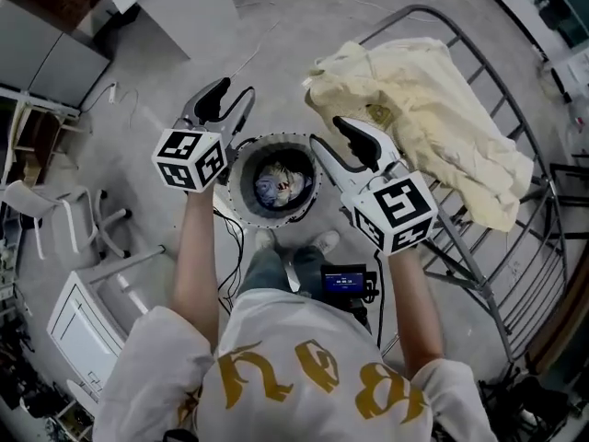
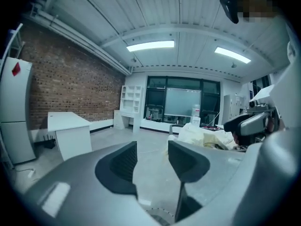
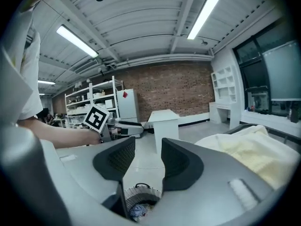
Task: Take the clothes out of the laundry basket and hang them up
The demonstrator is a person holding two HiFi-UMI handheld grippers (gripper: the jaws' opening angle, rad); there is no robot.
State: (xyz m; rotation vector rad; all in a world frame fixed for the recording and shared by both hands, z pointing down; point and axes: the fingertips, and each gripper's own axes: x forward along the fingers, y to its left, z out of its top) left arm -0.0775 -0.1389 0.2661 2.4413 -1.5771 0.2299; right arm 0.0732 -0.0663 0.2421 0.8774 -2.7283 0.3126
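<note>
1. Left gripper (image 1: 235, 90) and right gripper (image 1: 329, 130): ribbed dark jaws parted, nothing between them.
2. Round mesh laundry basket (image 1: 241, 155), on the concrete floor between the grippers, holds bunched clothes (image 1: 276, 184).
3. A crumpled cream garment (image 1: 433, 109) drapes over the metal rack (image 1: 515, 109).

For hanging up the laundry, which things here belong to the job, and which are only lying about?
Job: laundry basket; clothes inside it; cream garment draped on the drying rack; left gripper and right gripper, both open and empty.
Lying about: white desk; white chair; fridge.
</note>
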